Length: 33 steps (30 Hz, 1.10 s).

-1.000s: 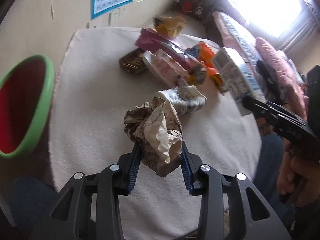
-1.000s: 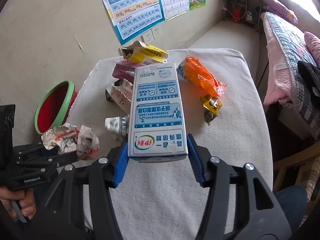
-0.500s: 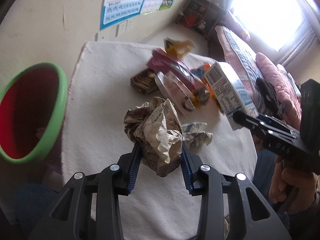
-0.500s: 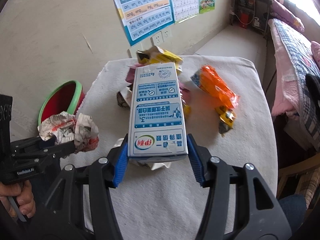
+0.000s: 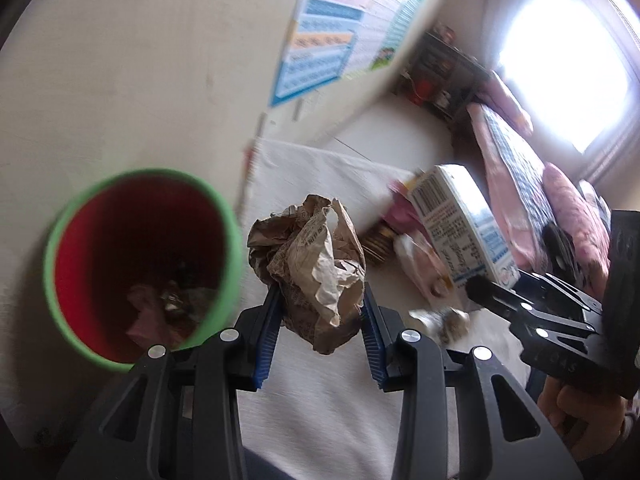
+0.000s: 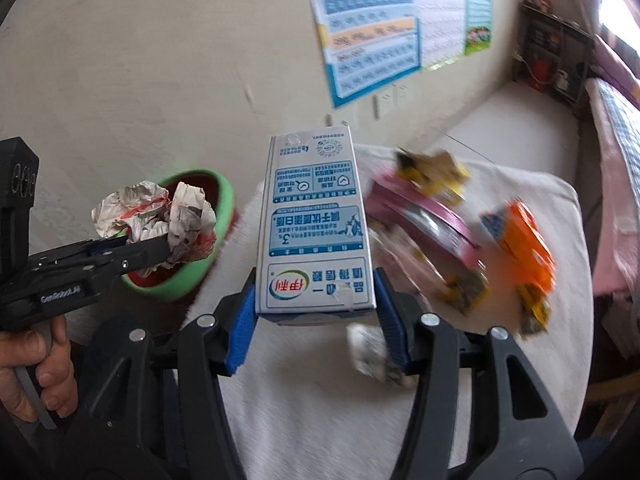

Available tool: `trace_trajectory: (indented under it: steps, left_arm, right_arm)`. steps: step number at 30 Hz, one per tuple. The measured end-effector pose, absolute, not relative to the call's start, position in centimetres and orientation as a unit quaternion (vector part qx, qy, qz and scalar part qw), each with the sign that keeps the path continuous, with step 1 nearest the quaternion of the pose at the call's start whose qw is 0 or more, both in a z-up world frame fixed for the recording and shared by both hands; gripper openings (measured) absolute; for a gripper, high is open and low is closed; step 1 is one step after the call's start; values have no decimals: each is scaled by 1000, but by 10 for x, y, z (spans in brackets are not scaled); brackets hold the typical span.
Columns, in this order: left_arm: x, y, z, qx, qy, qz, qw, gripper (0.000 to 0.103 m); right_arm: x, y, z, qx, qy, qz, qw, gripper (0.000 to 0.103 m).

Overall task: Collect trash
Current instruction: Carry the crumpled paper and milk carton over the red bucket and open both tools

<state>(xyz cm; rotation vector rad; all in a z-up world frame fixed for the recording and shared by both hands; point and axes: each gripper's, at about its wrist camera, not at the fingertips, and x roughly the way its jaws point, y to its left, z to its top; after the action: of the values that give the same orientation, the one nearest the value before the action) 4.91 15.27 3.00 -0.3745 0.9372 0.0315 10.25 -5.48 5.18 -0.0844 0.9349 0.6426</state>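
Both grippers grip trash: left (image 5: 322, 318) clamps paper (image 5: 310, 268), right (image 6: 316, 318) a carton (image 6: 314, 220). Only the left view shows scraps inside the bin (image 5: 60, 248).

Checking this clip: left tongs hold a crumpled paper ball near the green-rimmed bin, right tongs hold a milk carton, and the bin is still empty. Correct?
Not quite: the bin is not empty. The left wrist view shows crumpled scraps already lying at its red bottom. The rest holds: the left tongs grip the crumpled paper ball beside the bin, and the right tongs grip the milk carton.
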Motion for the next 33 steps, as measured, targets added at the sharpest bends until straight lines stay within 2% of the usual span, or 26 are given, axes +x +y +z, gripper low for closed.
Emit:
trace_trajectory:
  steps: [15,33]
  left_arm:
    - [8,264,25,-227,431,110,867,36]
    - [-13,320,4,-263,417,135,859,39]
  right_arm:
    - [94,72,62,-73,433,391,809,53]
    - [91,155,26,-106,462,421,773,53]
